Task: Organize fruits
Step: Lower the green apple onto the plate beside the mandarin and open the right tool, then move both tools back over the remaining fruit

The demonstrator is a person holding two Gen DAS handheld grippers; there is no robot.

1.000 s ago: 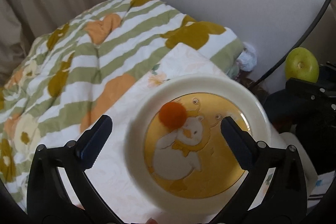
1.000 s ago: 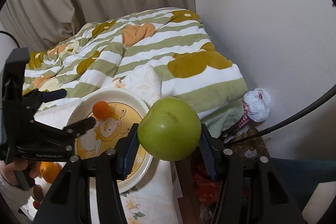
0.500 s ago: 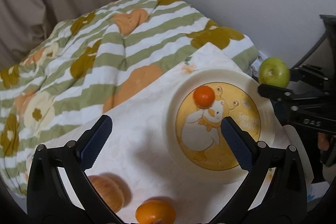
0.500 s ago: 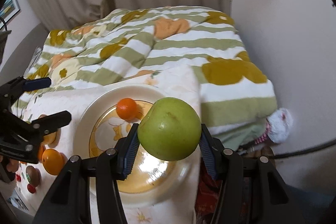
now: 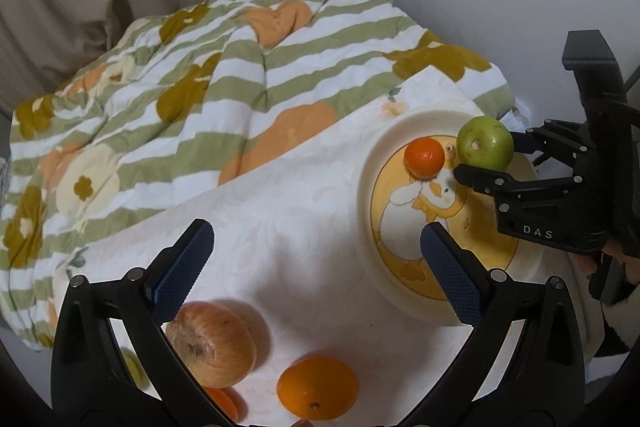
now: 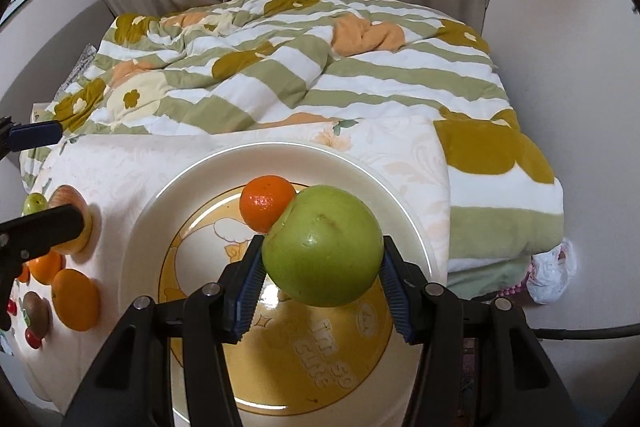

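Note:
My right gripper [image 6: 322, 263] is shut on a green apple [image 6: 323, 246] and holds it over the cream plate with a yellow duck picture [image 6: 152, 227]. A small orange [image 6: 266, 202] lies on the plate just behind the apple. In the left wrist view the plate [image 5: 370, 163] is at the right, with the orange [image 5: 424, 157] and the held apple [image 5: 485, 142] over its far side. My left gripper [image 5: 316, 263] is open and empty above the white cloth, left of the plate. A pinkish apple [image 5: 212, 345] and an orange [image 5: 317, 387] lie below it.
More fruit lies at the cloth's left end: a small green apple [image 6: 34, 203], oranges [image 6: 76, 293], a kiwi [image 6: 36, 311] and small red fruits [image 6: 32, 338]. A striped green quilt [image 6: 300, 67] covers the bed behind. A wall is on the right.
My right gripper has carried the green apple further over the plate, close to the small orange. My left gripper has drawn back to the left, away from the plate, toward the loose fruit.

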